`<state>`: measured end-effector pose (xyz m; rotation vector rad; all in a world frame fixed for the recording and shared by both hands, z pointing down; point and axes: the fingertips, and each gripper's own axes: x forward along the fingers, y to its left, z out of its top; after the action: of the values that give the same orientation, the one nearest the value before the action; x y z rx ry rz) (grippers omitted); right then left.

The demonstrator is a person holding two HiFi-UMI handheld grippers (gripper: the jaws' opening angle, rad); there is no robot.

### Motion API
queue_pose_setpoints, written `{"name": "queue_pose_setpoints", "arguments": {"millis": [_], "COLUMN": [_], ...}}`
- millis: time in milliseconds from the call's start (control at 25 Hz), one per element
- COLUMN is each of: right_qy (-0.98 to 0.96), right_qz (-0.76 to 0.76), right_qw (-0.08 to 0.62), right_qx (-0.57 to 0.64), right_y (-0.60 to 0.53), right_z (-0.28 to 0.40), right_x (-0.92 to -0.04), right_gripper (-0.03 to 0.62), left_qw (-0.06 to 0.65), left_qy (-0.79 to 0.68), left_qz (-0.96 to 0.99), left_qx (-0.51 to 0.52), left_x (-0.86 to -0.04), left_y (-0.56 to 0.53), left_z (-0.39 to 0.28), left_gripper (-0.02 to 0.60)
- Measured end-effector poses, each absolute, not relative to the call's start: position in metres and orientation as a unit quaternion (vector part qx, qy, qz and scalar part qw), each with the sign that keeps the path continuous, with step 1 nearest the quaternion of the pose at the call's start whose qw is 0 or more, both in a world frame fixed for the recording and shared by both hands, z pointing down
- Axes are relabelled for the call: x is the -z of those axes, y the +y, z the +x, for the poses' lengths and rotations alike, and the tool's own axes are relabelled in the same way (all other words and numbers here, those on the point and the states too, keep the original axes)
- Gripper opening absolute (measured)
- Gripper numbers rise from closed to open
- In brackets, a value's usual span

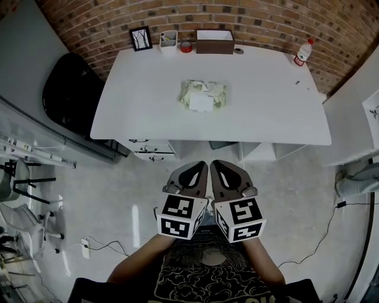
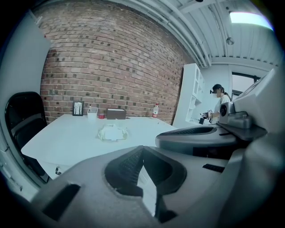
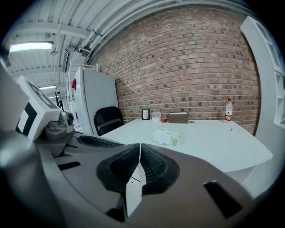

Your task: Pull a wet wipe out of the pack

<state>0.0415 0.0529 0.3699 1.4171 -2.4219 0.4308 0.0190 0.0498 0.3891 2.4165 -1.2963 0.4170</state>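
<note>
White table point(image 1: 148, 112) is seen with wipe pack point(image 1: 203, 94) at its middle, well apart from left gripper point(image 1: 200, 168) and right gripper point(image 1: 217, 168), both closed and empty; if left unpinned, pack could be dragged along by the pull.

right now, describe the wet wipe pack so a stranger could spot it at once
Find the white table by the brick wall. The wet wipe pack lies alone near its middle. It is soft, crumpled, pale green with a white flap; the box, cup and frame stand at the back edge.
</note>
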Motion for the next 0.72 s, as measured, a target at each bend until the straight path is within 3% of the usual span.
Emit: {"name": "queue_pose_setpoints", "arguments": {"millis": [720], "right_qy": [-0.861], "right_qz": [0.460], "right_qw": [0.143], "right_qx": [-0.163], "right_y": [-0.011], "right_z": [0.072], "right_x": [-0.373], "right_gripper": [0.018], "left_qw": [0.186], "left_qy": [-0.493], "left_qz": [0.834], "left_qx": [-0.166], "left_x": [-0.390], "left_y": [-0.010], "left_z": [0.044], "left_gripper": [0.012]}}
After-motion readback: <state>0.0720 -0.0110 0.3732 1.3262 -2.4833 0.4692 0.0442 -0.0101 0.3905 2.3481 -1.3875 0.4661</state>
